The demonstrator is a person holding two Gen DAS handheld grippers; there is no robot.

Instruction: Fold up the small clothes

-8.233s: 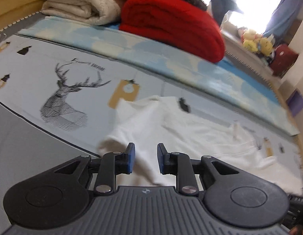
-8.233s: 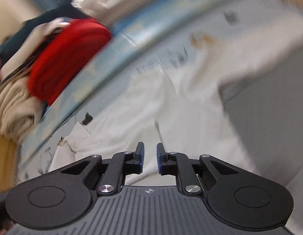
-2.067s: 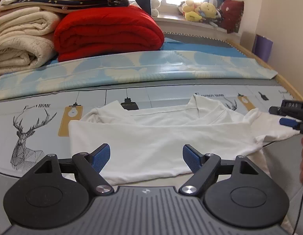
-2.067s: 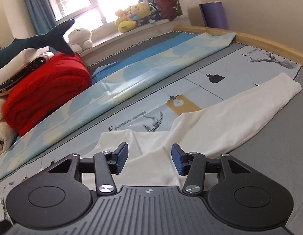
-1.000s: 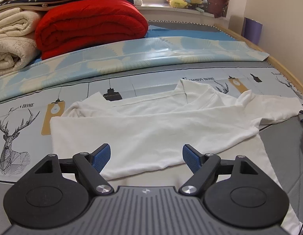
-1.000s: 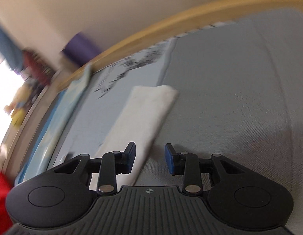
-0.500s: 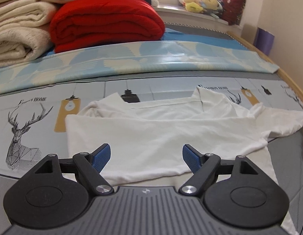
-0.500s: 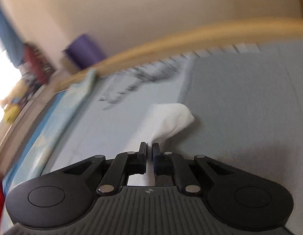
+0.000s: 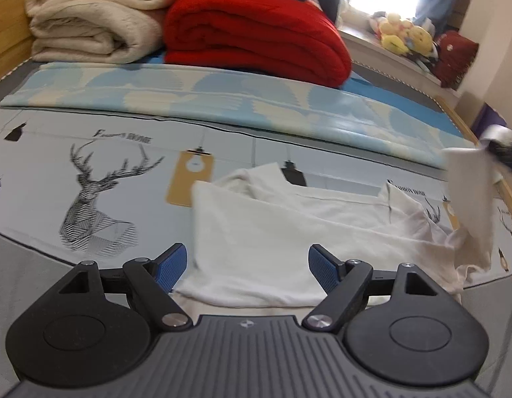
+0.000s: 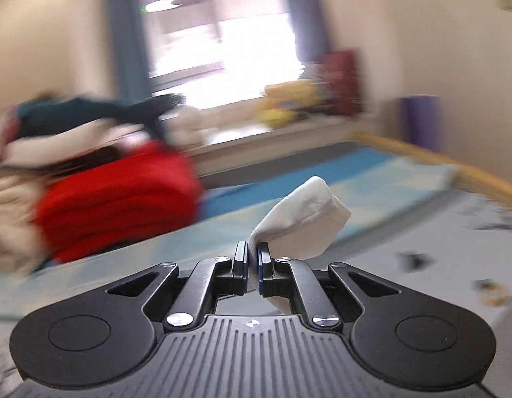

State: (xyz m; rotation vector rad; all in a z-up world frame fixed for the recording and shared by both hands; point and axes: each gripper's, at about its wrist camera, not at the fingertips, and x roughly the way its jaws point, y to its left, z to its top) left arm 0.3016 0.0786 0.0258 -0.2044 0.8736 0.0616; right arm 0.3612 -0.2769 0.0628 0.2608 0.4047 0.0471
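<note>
In the left wrist view, the left gripper hangs with its jaws spread wide and nothing between them, its blue ribbed pads standing over the near hem of a white shirt. The shirt lies on the bed, just ahead of the gripper, spread flat with one long fold across its body and a soft, slightly creased knit surface. Its far right sleeve is lifted off the bed and hangs as a limp, blurred strip from the right gripper, which shows only as a dark shape at the right edge. The bedsheet is smooth pale cloth printed with a line-drawn deer and tan tags. Behind it sit a thick red folded blanket and a cream fleecy blanket, both in rounded rolls. In the right wrist view, the right gripper has its jaws pinched nearly together on the sleeve end, a bunched white wad that bulges up and to the right beyond the fingertips. The background here is badly smeared, so the red mass at left is probably the same blanket, with a bright window beyond and a wooden bed rail at right.
</note>
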